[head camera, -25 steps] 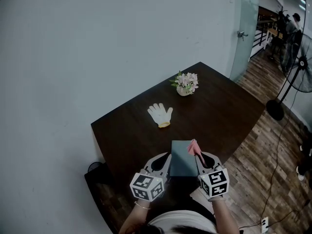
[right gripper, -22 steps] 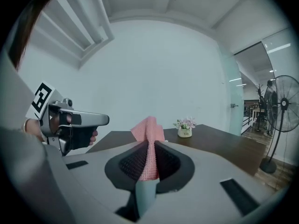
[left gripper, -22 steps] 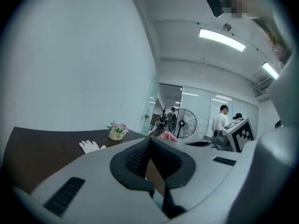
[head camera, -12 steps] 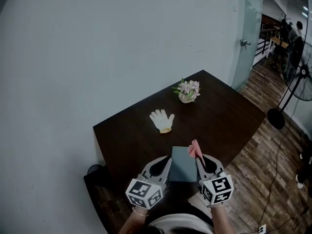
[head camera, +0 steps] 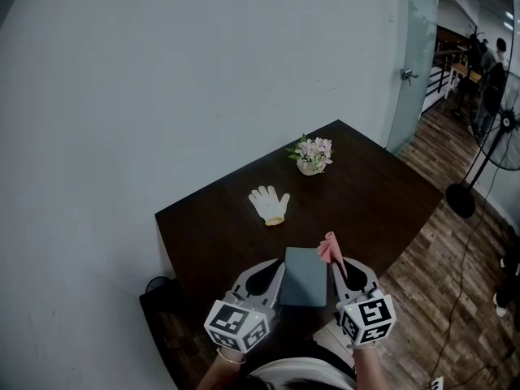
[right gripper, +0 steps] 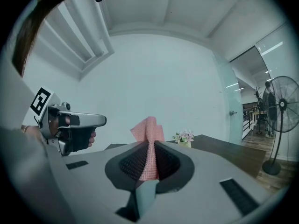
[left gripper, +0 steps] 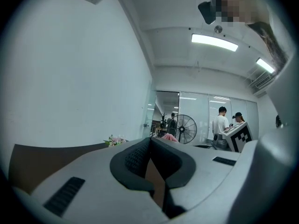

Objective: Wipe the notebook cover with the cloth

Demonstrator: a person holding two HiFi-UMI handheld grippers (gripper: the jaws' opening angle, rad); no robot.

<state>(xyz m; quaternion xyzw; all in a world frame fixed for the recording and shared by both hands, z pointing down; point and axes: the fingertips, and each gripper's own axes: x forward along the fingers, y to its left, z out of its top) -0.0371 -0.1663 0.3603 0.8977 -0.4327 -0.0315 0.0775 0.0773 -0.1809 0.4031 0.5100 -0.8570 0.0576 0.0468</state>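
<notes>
A grey-green notebook [head camera: 303, 276] hangs above the near edge of the dark wooden table [head camera: 366, 193], between my two grippers. My left gripper [head camera: 279, 266] is shut on the notebook's left edge; in the left gripper view a thin brown sliver [left gripper: 154, 181] shows between the closed jaws. My right gripper [head camera: 334, 261] is at the notebook's right edge and is shut on a pink cloth [head camera: 329, 248]. In the right gripper view the cloth [right gripper: 148, 139] sticks up from between the jaws, with a grey-blue edge [right gripper: 142, 197] low in the gap.
A white work glove [head camera: 269, 204] lies mid-table and a small pot of pink flowers [head camera: 311, 154] stands at the far side. A pale wall runs behind. A glass door [head camera: 414, 63] and a standing fan [head camera: 496, 136] are to the right, with people beyond.
The head view has shifted slightly. Both grippers keep their holds, and the notebook and cloth stay almost where they were over the table's near edge.
</notes>
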